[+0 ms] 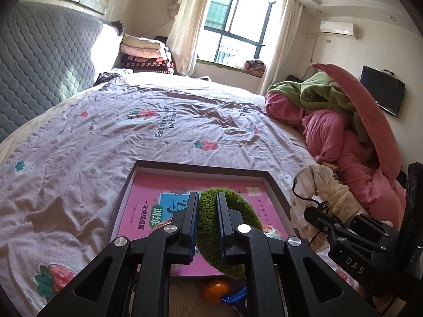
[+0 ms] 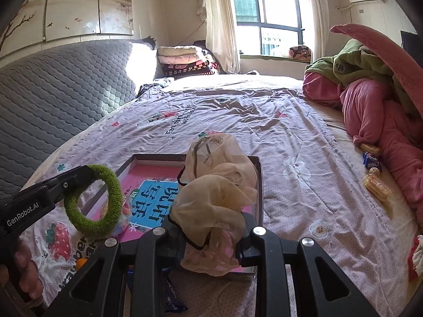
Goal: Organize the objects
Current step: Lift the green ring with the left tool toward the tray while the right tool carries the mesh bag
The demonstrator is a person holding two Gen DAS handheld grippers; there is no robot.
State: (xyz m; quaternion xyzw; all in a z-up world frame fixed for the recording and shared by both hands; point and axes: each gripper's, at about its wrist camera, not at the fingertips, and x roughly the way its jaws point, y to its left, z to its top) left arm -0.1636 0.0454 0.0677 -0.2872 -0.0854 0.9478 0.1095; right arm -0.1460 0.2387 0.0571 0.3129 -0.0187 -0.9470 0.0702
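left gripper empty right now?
No, the left gripper is shut on the green fuzzy ring, its fingers pinching the ring's band above the pink book in the box.

1. We see a bedspread printed with strawberries and flowers, covering the bed.
2. We note a grey quilted headboard along the left.
3. Folded blankets are stacked beside the headboard's far end.
4. A heap of pink and green bedding lies at the right.
5. We mark a window flanked by pale curtains.
6. An air conditioner hangs high on the right wall, with a dark screen mounted lower on that wall.
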